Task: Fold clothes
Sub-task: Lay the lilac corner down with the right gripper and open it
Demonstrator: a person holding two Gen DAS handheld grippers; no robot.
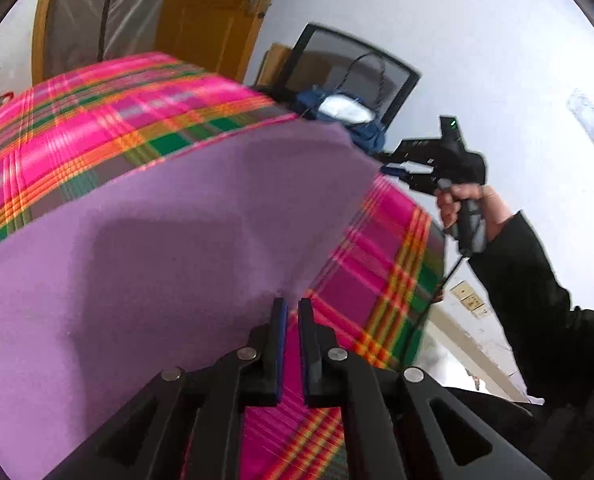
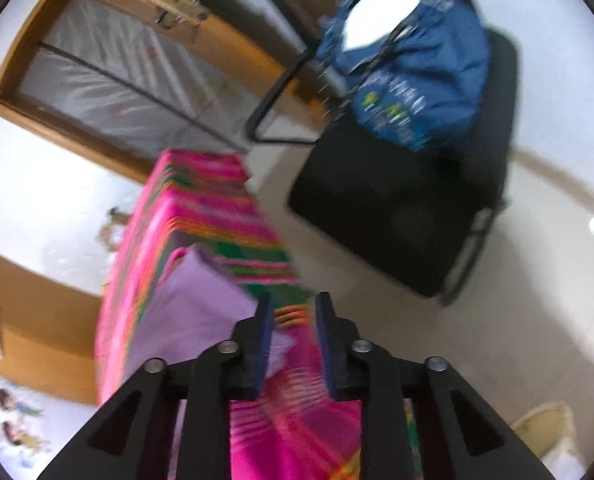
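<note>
A lilac cloth (image 1: 137,248) lies spread on a table covered with a pink plaid cover (image 1: 97,128). My left gripper (image 1: 293,308) hovers at the cloth's near right edge, its jaws a narrow gap apart with nothing between them. In the right wrist view, which is blurred, the lilac cloth (image 2: 193,304) lies on the plaid cover (image 2: 201,208), and my right gripper (image 2: 293,304) is open and empty above the cloth's corner. The right gripper also shows in the left wrist view (image 1: 437,168), held up beyond the cloth's far right corner.
A black office chair (image 2: 397,208) stands beyond the table with a blue bag (image 2: 409,72) on it. A wooden door frame (image 2: 109,40) is behind. The pale floor (image 2: 537,300) lies to the right of the table.
</note>
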